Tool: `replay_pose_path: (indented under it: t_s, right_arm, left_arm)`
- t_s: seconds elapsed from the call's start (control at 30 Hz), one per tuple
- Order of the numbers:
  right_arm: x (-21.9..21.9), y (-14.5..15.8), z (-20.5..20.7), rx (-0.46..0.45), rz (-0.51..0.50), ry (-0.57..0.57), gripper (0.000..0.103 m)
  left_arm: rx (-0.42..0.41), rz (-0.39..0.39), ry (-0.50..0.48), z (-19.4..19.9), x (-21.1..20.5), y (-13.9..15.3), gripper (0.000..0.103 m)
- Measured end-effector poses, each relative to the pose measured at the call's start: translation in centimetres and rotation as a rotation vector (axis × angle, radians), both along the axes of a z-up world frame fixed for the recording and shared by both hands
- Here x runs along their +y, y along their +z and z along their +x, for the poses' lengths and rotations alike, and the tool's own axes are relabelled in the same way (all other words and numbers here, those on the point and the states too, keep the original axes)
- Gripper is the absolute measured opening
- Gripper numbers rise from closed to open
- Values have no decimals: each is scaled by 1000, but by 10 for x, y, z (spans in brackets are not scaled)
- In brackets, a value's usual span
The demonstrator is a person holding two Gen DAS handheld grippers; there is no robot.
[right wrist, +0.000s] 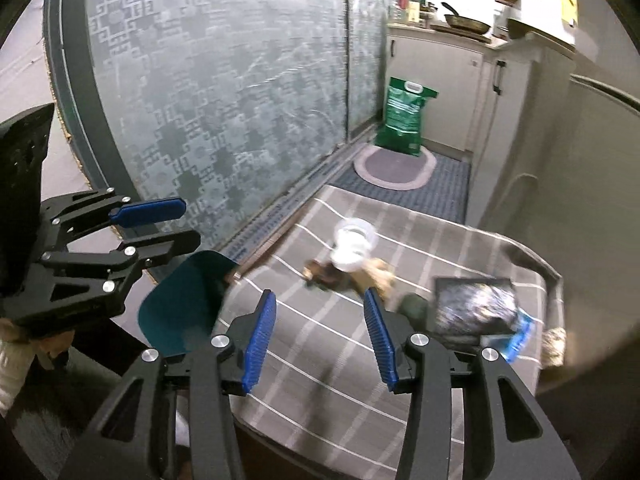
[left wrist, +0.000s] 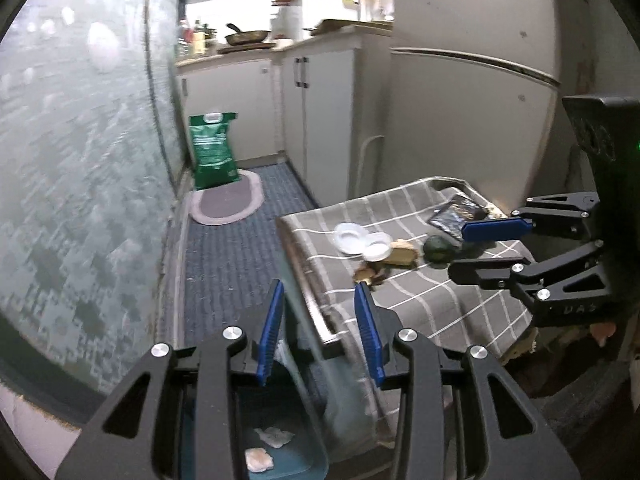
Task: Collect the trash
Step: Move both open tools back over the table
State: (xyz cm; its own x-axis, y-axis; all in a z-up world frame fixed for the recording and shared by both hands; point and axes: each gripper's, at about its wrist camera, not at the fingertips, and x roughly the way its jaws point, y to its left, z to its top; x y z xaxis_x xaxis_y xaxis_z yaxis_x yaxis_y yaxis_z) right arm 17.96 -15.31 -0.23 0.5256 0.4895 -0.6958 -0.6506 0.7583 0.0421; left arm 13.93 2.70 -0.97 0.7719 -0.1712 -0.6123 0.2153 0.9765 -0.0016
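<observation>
Left wrist view shows us the left gripper (left wrist: 318,330) with its jaws spread and empty, hanging over the near left edge of the cloth-covered surface (left wrist: 432,304), a teal bin (left wrist: 280,452) below it with two scraps inside. The right gripper (right wrist: 318,338) also has its jaws spread, nothing between them. The trash sits mid-surface: white plastic lids (left wrist: 360,240), brown scraps (left wrist: 384,264), a dark green ball (left wrist: 438,249), and toward the far right corner a dark wrapper (left wrist: 456,214). We judge the risks as these: motion blur suggests speed, so a hasty pinch could snag the loose cloth, drag the pile off the edge, or crush the lids apart
</observation>
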Motion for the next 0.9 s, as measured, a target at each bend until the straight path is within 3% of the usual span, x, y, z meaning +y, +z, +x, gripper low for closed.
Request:
replay_pose_path:
  t_s: [0.17,0.6,0.9]
  right_arm:
    - [-26,0,2,5,9,-27,46]
    - [-73,-14,9,48,1,-72,49]
    - [-91,-17,13,63,6,-72,51]
  left_arm:
    - [46,5,-53,18,-10,-12,39]
    - [90,134,-160,54,-50,-43,39]
    - [144,104,-210,76,-45,-53,39]
